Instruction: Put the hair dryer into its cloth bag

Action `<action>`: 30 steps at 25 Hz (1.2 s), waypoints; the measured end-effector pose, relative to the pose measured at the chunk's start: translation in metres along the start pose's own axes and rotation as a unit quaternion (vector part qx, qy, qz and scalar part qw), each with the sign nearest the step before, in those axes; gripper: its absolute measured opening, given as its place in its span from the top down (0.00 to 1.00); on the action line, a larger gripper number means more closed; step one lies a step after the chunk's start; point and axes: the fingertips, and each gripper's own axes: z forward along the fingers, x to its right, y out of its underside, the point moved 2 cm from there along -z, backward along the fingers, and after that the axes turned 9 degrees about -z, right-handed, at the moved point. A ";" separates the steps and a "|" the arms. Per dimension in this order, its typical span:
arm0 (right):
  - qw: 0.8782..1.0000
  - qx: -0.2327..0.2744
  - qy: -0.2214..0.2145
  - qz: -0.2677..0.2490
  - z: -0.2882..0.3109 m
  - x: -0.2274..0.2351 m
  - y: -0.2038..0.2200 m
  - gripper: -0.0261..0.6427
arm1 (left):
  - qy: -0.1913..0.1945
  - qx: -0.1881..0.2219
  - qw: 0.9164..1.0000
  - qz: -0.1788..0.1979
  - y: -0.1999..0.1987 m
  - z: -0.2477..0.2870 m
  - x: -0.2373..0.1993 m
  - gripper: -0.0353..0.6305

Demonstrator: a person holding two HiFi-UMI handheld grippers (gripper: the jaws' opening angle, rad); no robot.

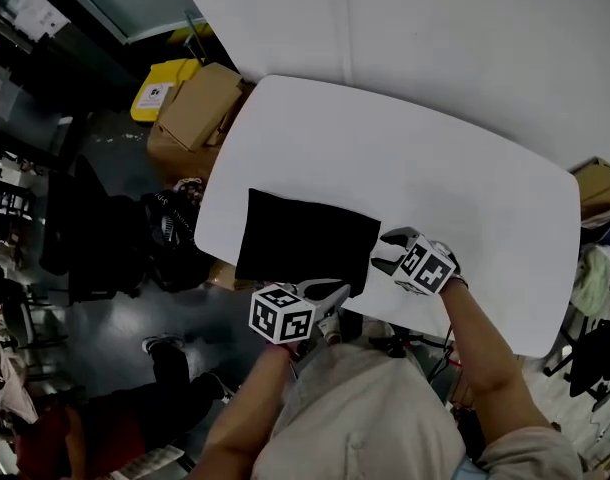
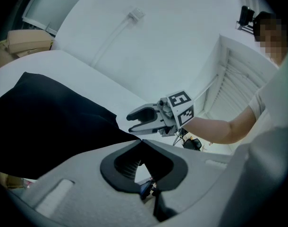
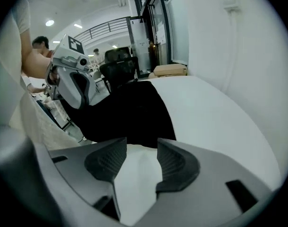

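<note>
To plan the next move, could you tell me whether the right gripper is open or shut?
Open: the right gripper holds its jaws apart, only bare table between them, short of the cloth bag.

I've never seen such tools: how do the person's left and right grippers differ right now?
The left gripper has its jaws closed, seemingly pinching the near edge of the black cloth bag. The right gripper has its jaws apart, with only bare white table between them. The left sits at the bag's edge, the right just off the bag's side. Both carry a marker cube.
</note>
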 end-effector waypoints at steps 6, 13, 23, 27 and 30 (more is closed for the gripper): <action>0.998 -0.013 0.049 0.042 0.005 0.049 0.014 0.65 | -0.003 -0.010 1.000 0.000 0.003 0.004 -0.001 0.92; 0.997 -0.054 0.033 0.033 0.038 0.060 0.008 0.66 | -0.008 -0.027 1.000 -0.007 0.015 0.011 -0.004 0.92; 0.995 -0.097 0.032 -0.001 0.037 0.066 0.015 0.90 | -0.005 -0.072 0.997 0.002 0.036 0.036 0.002 0.92; 0.995 -0.090 0.031 0.018 0.026 0.072 0.020 0.91 | -0.005 -0.107 0.994 0.024 0.048 0.057 0.006 0.92; 0.994 -0.097 0.036 0.024 0.016 0.077 0.029 0.91 | 0.005 -0.121 0.992 0.027 0.052 0.072 0.011 0.92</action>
